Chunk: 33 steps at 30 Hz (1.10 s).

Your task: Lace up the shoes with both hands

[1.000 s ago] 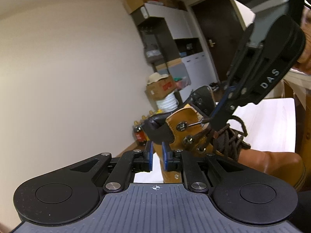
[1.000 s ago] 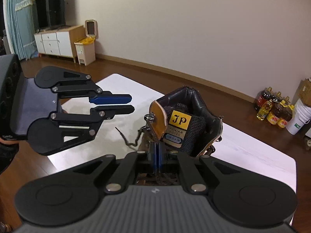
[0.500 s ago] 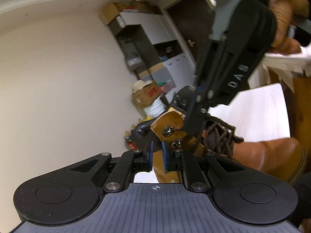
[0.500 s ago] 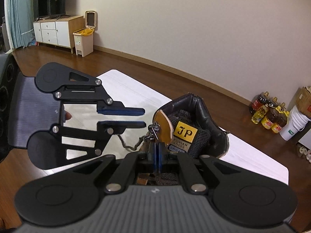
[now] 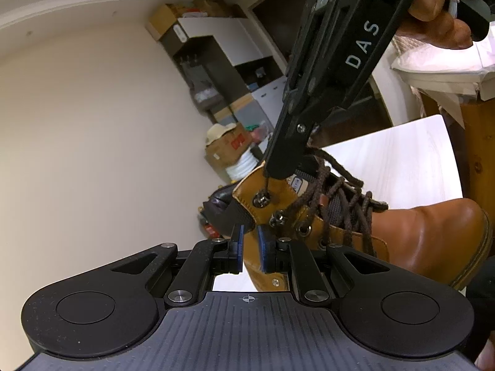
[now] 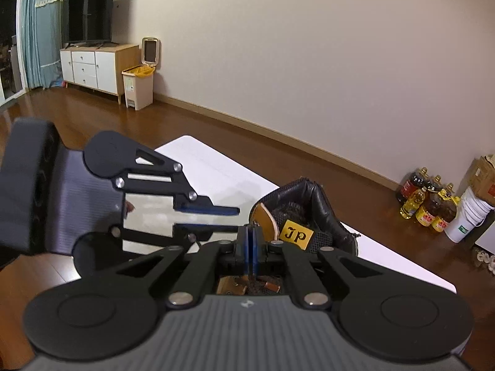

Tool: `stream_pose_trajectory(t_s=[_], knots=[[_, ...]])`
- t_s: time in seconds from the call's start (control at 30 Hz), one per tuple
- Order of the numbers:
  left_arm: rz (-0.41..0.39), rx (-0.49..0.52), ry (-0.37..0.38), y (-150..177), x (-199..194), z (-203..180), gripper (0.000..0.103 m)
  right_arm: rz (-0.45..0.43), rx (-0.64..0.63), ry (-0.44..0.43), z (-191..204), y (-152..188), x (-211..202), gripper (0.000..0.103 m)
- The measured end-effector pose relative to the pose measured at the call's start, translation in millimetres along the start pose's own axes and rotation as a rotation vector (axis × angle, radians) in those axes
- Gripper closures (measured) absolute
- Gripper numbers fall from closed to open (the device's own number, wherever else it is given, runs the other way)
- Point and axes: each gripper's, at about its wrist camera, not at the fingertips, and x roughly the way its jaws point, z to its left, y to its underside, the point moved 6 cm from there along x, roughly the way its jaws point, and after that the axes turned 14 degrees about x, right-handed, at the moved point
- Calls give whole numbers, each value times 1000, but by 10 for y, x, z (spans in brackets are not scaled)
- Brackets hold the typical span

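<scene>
A tan leather boot [image 5: 427, 238] with a black padded collar [image 6: 324, 204] and a yellow JP tag stands on the white table [image 5: 386, 167]. Dark brown lace [image 5: 340, 191] criss-crosses its front. My right gripper [image 5: 278, 170] reaches down from the upper right and is shut on the lace just above the top eyelet [image 5: 261, 199]. In its own view the right gripper [image 6: 250, 247] shows its blue pads pressed together. My left gripper [image 5: 250, 247] is open beside the boot's ankle flap, and the flap's edge shows in its gap. The left gripper [image 6: 236, 219] points at the flap from the left.
A person's hand [image 5: 439, 0] holds the right gripper. Oil bottles [image 6: 427, 204], a white bucket [image 6: 467, 219] and cardboard boxes stand on the wooden floor by the wall. A bin [image 6: 139, 83] and a TV cabinet [image 6: 92, 68] are far left. The table's edge [image 6: 201, 160] runs behind the boot.
The left gripper has rolled, sunk a little and closed in on the boot's ankle flap. The right gripper now stands steeper over the top eyelet, with the lace still in it.
</scene>
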Motion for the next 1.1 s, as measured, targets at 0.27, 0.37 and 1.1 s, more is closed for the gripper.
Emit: stream_pose_trajectory(t_s=[0.27, 0.37, 1.1], knots=[[-18, 32, 2, -23, 14, -15, 90, 25, 26, -11, -43, 29, 188, 100], [-17, 45, -1, -26, 22, -17, 90, 4, 18, -18, -21, 11, 177, 100], [93, 145, 13, -41, 92, -153, 101, -12, 56, -40, -153, 29, 201, 95]])
